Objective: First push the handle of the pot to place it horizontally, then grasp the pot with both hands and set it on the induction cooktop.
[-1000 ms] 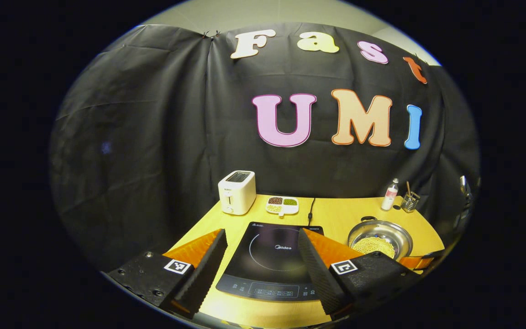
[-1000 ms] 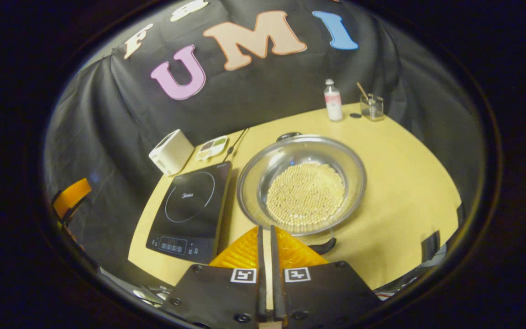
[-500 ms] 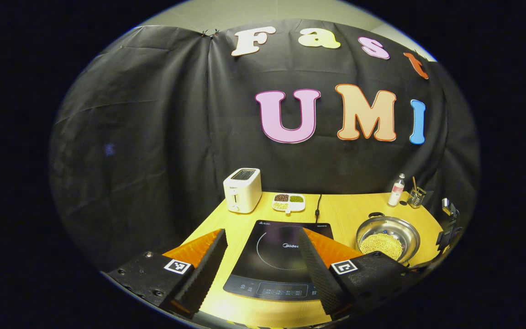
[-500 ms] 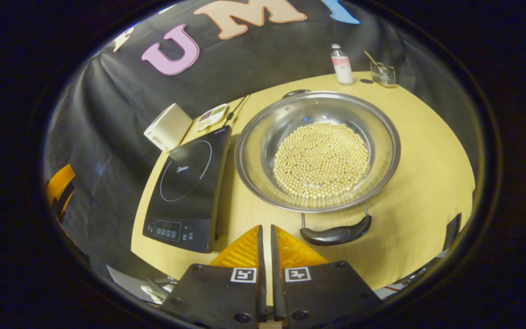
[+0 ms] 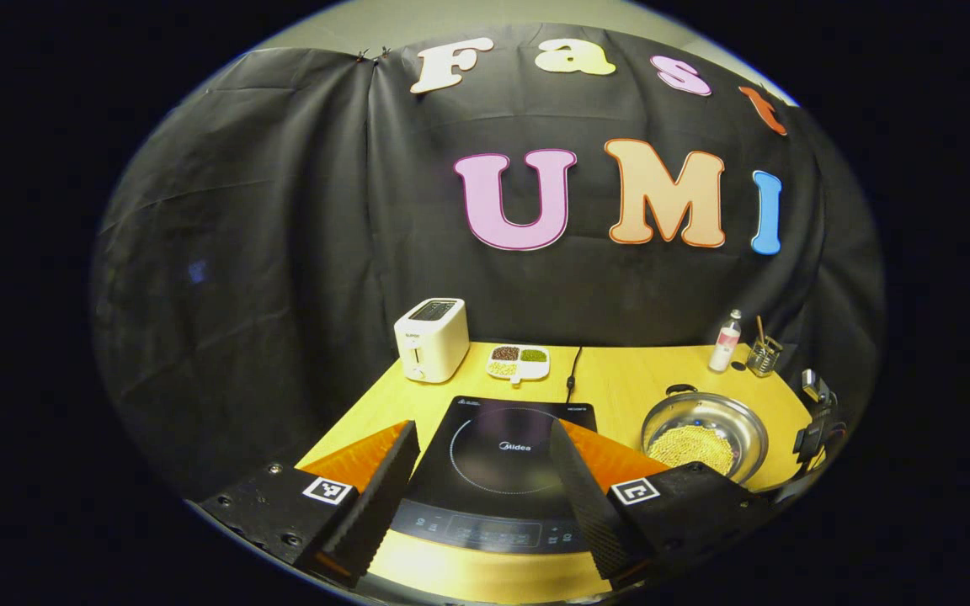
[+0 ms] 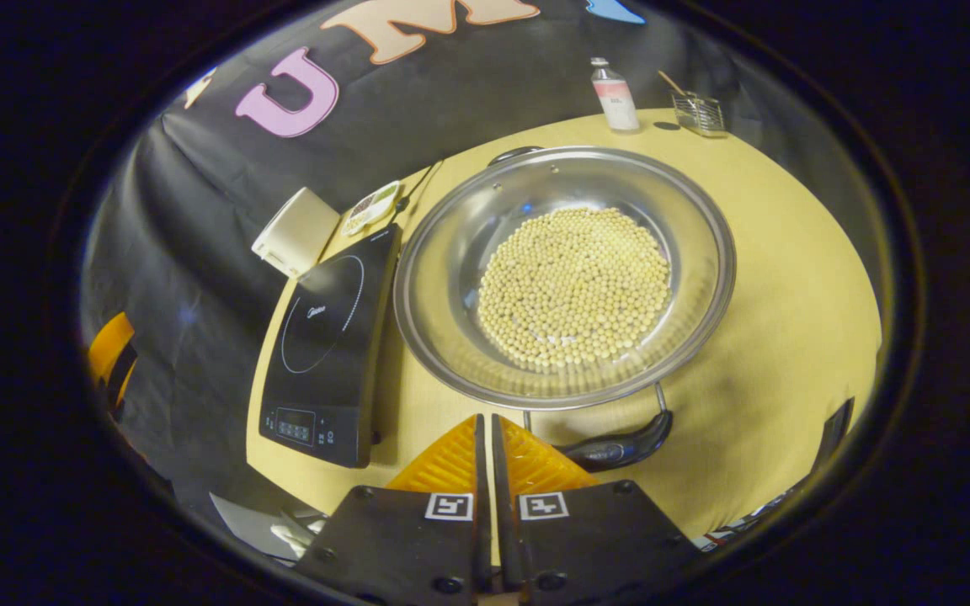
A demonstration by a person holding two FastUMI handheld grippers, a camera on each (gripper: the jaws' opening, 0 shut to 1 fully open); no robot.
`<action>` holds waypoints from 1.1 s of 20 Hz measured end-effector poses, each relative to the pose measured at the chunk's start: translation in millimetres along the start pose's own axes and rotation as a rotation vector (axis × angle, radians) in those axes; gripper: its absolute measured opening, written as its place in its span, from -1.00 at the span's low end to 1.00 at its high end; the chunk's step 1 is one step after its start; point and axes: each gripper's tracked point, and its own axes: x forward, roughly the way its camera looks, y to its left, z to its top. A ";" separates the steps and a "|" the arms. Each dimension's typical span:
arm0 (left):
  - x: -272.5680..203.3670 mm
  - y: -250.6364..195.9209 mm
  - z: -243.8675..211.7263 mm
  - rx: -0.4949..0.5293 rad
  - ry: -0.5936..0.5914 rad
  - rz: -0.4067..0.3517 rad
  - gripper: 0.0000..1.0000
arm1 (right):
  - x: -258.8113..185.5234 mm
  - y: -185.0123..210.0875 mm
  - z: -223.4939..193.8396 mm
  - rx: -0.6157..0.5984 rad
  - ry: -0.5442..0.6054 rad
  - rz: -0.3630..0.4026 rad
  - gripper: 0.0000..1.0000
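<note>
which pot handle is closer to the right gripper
The black handle at the pot's near rim, just beside the right gripper; the other handle sits at the far rim.

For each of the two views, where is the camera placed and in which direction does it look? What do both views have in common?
Left gripper view: rides on the left claw, low at the table's near edge, facing the black glass induction cooktop and the booth wall; its own two spread fingers show.
Right gripper view: rides on the right claw, high, looking down on the round steel pot of pale beans; fingers nearly together.
Shared: cooktop, pot, white toaster.
</note>
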 end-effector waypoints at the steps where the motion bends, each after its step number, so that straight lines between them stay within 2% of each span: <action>1: 2.8 -6.9 2.7 -0.004 -0.005 0.001 0.92 | -1.8 -5.8 2.2 -0.005 0.005 -0.002 -0.88; 13: 13.2 -78.2 12.7 -0.034 -0.015 -0.031 0.92 | -27.2 -103.6 38.5 -0.041 0.009 -0.087 -0.87; 16: 11.9 -84.0 11.0 -0.035 -0.013 -0.028 0.92 | -28.6 -121.4 50.8 -0.035 -0.002 -0.106 -0.87; 17: 11.5 -84.6 11.2 -0.033 -0.012 -0.024 0.84 | -28.7 -126.4 55.5 -0.035 -0.009 -0.108 -0.87; 18: 10.8 -84.3 10.3 -0.032 -0.010 -0.019 0.92 | -28.9 -130.1 60.2 -0.034 -0.015 -0.109 -0.87; 22: 8.7 -85.6 8.7 -0.033 -0.004 -0.001 0.93 | -25.3 -141.3 76.7 -0.032 -0.026 -0.112 -0.88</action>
